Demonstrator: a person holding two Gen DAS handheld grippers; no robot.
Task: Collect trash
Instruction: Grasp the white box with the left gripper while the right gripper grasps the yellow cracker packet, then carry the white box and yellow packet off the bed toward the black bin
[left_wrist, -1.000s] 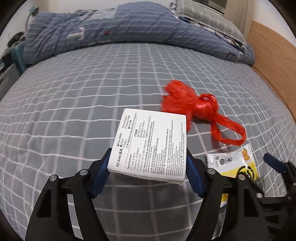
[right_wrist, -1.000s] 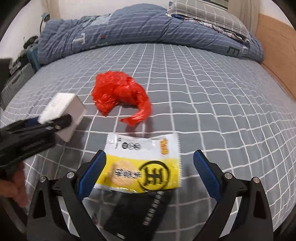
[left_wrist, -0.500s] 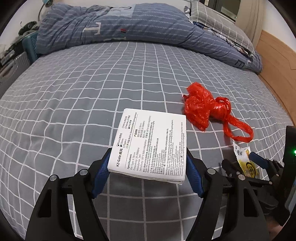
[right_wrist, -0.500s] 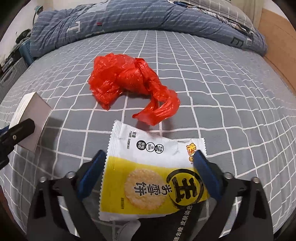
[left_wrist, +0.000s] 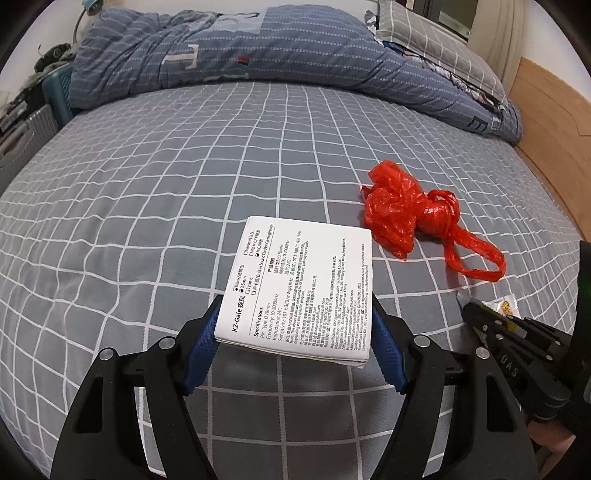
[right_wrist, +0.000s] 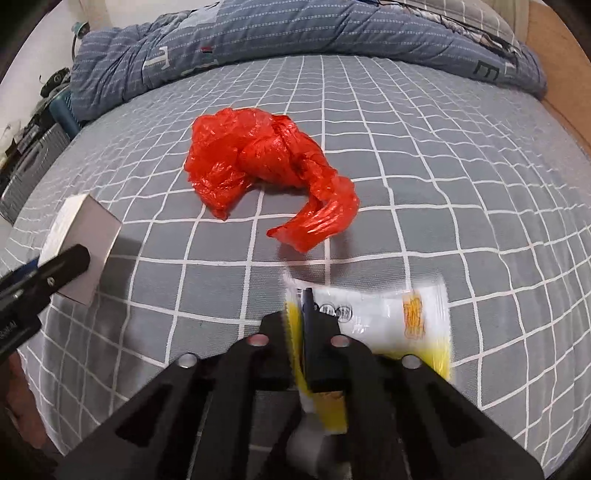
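Note:
My left gripper (left_wrist: 295, 332) is shut on a flat white box (left_wrist: 303, 284) printed with black text, held above the bed. That same box (right_wrist: 79, 243) shows at the left of the right wrist view. My right gripper (right_wrist: 295, 306) is shut on the left edge of a yellow and white snack wrapper (right_wrist: 399, 317), which folds between the jaws. A crumpled red plastic bag (right_wrist: 266, 166) lies on the sheet just beyond the wrapper. In the left wrist view the red bag (left_wrist: 410, 210) lies right of the box, and the right gripper (left_wrist: 476, 314) with the wrapper (left_wrist: 506, 308) sits at the lower right.
The bed's grey checked sheet (left_wrist: 147, 192) spreads all around. A rolled blue duvet (left_wrist: 240, 48) and a checked pillow (left_wrist: 436, 40) lie along the far side. A wooden panel (left_wrist: 550, 110) borders the right. Cases and clutter (left_wrist: 22, 122) stand at the left.
My right gripper's jaws have closed onto the snack wrapper, which now crumples between them. The left gripper keeps its hold on the white box.

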